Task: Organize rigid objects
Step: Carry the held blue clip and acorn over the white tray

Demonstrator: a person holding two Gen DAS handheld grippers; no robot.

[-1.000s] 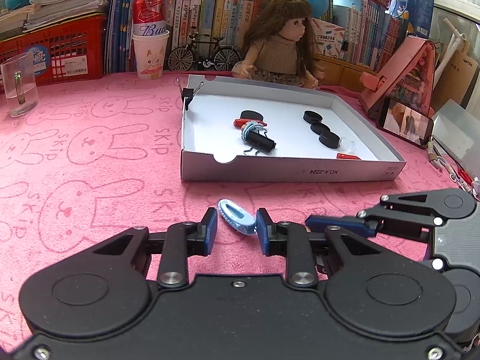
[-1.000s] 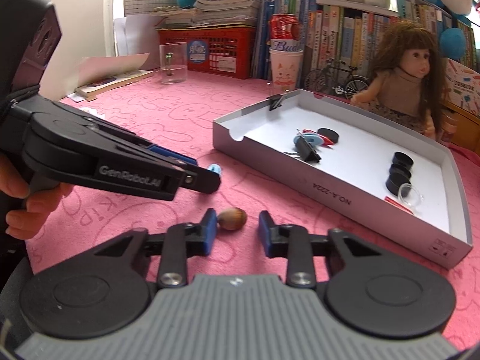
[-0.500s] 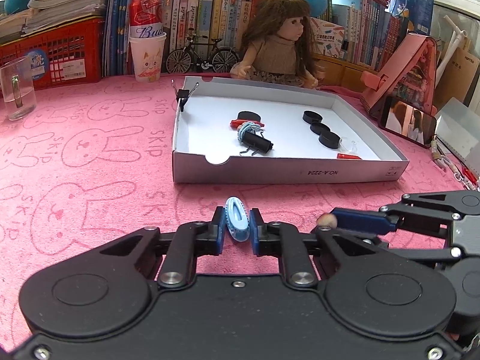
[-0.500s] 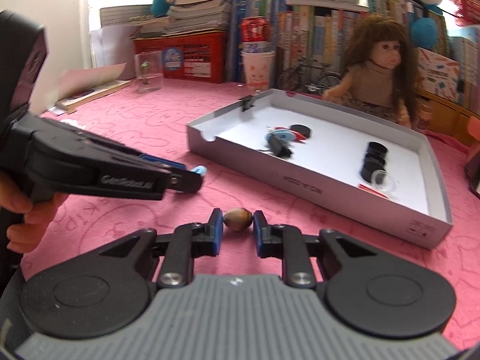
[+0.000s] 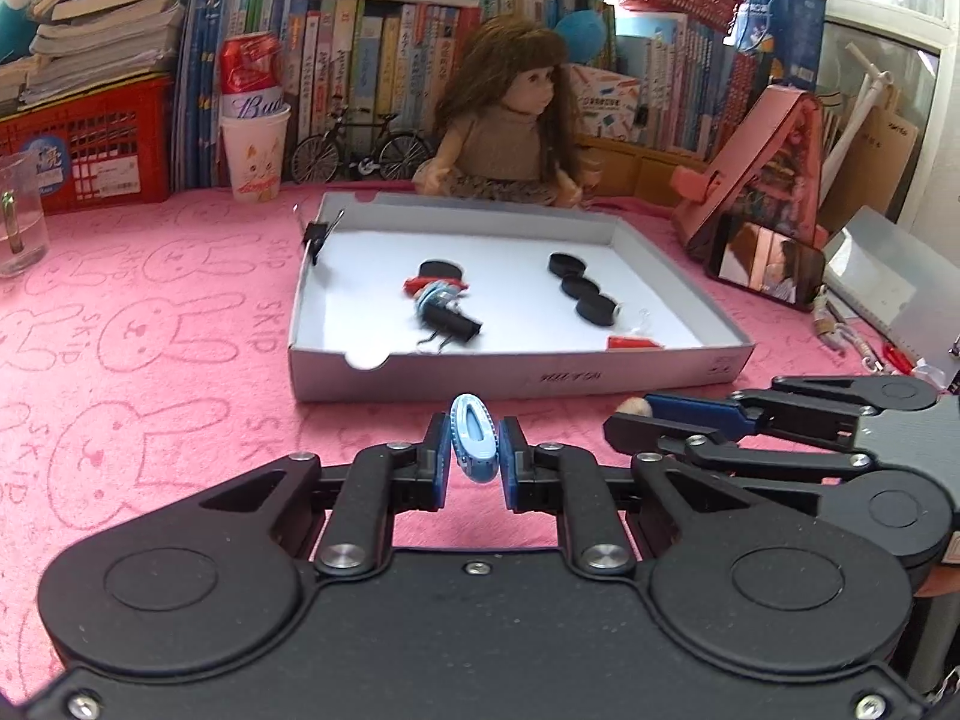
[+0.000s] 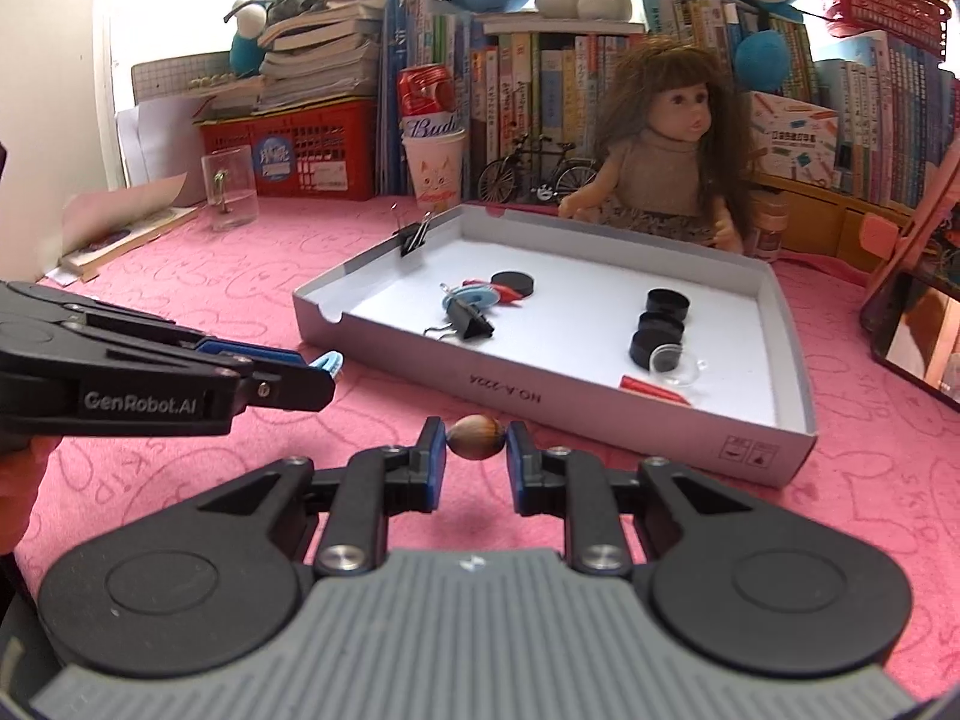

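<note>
My left gripper (image 5: 474, 449) is shut on a small light-blue oval clip (image 5: 474, 438), held upright just above the pink cloth in front of the grey box. My right gripper (image 6: 477, 445) is shut on a brown nut-like bead (image 6: 476, 437), also lifted slightly. In the right wrist view the left gripper (image 6: 321, 369) comes in from the left with the blue clip (image 6: 329, 362) at its tip. The shallow grey box (image 5: 516, 369) holds a black binder clip (image 5: 450, 324), a blue ring, red pieces, three black discs (image 5: 585, 288) and a clear cap (image 6: 681, 363).
A doll (image 5: 510, 126) sits behind the box. A paper cup with a red can (image 5: 255, 138), a toy bicycle (image 5: 360, 150), a red basket (image 5: 84, 150) and books line the back. A glass (image 5: 18, 222) stands far left, a phone on a pink stand (image 5: 765, 264) right.
Both grippers closed on their objects, the left on the blue clip, the right on the brown bead, and lifted them a little toward the box.
</note>
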